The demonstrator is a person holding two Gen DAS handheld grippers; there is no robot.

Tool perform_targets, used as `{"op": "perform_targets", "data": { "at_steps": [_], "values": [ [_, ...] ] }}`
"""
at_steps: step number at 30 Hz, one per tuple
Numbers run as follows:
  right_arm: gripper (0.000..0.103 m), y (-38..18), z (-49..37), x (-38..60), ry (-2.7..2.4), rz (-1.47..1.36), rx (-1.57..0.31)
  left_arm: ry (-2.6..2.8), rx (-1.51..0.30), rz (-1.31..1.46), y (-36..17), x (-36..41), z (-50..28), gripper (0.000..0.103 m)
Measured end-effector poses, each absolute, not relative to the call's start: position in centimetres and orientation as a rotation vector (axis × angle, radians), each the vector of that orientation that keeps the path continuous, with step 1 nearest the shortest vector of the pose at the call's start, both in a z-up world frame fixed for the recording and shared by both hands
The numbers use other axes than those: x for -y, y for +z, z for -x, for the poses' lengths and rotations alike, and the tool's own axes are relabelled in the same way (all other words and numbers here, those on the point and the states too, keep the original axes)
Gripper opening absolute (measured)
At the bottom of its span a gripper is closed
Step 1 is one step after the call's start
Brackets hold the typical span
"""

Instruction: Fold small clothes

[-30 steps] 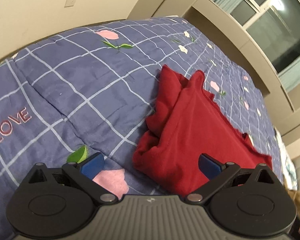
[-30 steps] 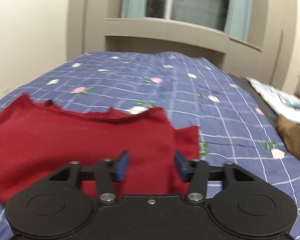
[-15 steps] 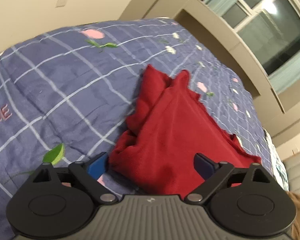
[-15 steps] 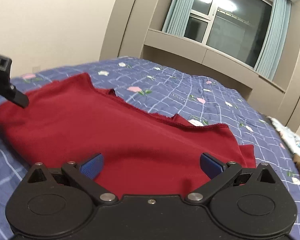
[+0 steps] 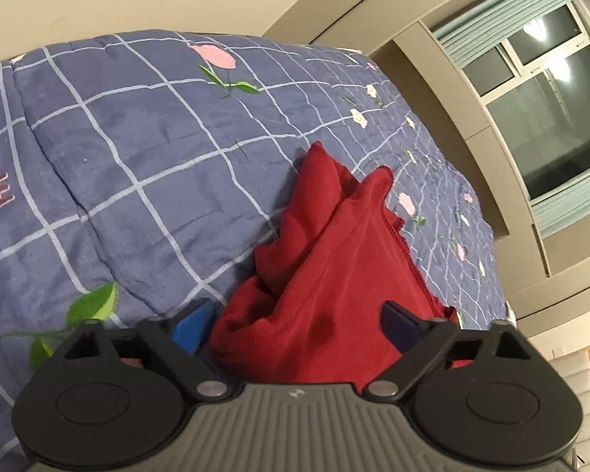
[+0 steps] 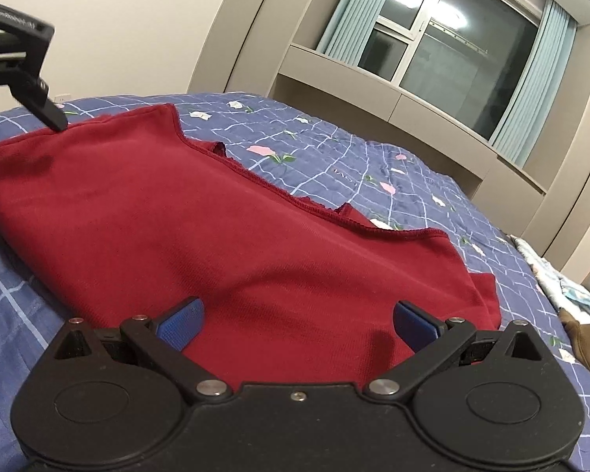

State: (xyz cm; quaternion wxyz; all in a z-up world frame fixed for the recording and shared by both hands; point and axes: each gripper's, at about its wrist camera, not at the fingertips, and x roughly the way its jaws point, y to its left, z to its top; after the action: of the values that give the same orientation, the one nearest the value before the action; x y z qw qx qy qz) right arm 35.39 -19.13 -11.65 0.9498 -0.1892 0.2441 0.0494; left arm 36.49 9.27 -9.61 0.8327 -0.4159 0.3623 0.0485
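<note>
A dark red garment (image 6: pixel 224 232) lies folded on the blue checked bedspread (image 6: pixel 373 165). In the left wrist view the garment (image 5: pixel 334 259) looks bunched, with two corners pointing away. My left gripper (image 5: pixel 295 324) is open, its blue pads either side of the garment's near end, low over it. My right gripper (image 6: pixel 297 320) is open, low over the garment's near edge. The left gripper also shows in the right wrist view (image 6: pixel 39 98) at the garment's far left corner.
The bedspread (image 5: pixel 137 149) has pink flowers and red lettering. A built-in ledge and window (image 6: pixel 452 39) stand behind the bed. A brown cloth (image 6: pixel 586 338) and a light patterned cloth (image 6: pixel 550 271) lie at the bed's right edge.
My right gripper has opened wide and swung left over the garment. My left gripper has come closer to the garment's near end and stayed open.
</note>
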Motion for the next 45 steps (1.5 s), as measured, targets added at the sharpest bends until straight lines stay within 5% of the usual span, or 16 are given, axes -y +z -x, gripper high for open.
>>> {"op": "perform_targets", "data": {
  "at_steps": [4, 5, 15, 17, 19, 31, 45],
  "values": [
    [0.102, -11.6, -35.6, 19.5, 0.111, 0.357, -0.507, 0.125, -0.794, 0.876, -9.8, -9.5, -36.9, 0.05],
    [0.102, -11.6, -35.7, 19.5, 0.112, 0.352, -0.509, 0.128, -0.802, 0.875, -9.9, -9.5, -37.1, 0.048],
    [0.102, -11.7, -35.6, 19.4, 0.107, 0.355, -0.5, 0.105, -0.8, 0.895, -10.2, -9.5, -37.9, 0.055],
    [0.102, -11.7, -35.6, 19.5, 0.11, 0.346, -0.502, 0.091, -0.795, 0.874, -9.8, -9.2, -38.0, 0.029],
    [0.102, -11.7, -35.6, 19.7, 0.112, 0.337, -0.504, 0.081, -0.791, 0.85, -9.3, -8.7, -38.2, 0.018],
    [0.102, -10.6, -35.7, 21.9, 0.173, 0.184, -0.511, -0.109, -0.655, 0.591, -2.8, -3.9, -38.7, 0.012],
    [0.102, -8.0, -26.4, 34.0, 0.007, 0.02, -0.447, -0.492, -0.623, 0.276, 3.9, 12.1, -40.3, 0.012]
  ]
}}
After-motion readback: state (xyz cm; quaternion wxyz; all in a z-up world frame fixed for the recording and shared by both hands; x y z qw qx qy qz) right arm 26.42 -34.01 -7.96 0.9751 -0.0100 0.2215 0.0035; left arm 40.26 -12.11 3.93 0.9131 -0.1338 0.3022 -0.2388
